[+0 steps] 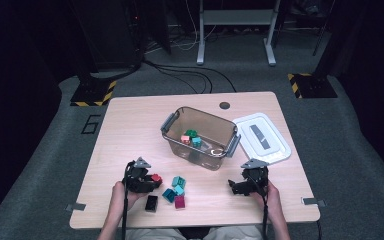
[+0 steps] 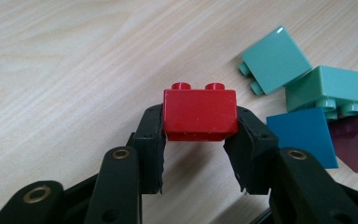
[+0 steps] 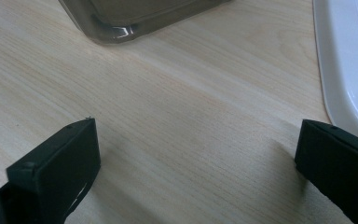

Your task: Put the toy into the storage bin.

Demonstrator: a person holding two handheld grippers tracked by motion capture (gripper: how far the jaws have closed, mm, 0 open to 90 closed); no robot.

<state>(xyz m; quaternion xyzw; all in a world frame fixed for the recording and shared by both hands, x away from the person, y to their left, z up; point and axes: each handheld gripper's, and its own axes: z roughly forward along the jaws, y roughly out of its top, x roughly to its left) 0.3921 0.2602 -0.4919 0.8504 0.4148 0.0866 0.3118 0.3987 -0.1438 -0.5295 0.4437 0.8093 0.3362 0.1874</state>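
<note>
Left hand-held gripper (image 2: 200, 140) is clamped squarely on the flat side walls of the small red two-stud plastic brick (image 2: 199, 114), judged light, rigid, slippery-faced; right hand-held gripper (image 3: 196, 154) stands apart at three o'clock.

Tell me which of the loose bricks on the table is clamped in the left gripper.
The red brick, squeezed between the left gripper jaws; the teal, blue and magenta bricks lie free beside it.

My light wooden table (image 1: 130, 125) stands on grey carpet (image 1: 50, 150) in a dark room. Black cables (image 1: 180, 75) trail beyond its far edge, near a white metal stand (image 1: 235, 30) and two yellow-black striped bases (image 1: 94, 92).
</note>
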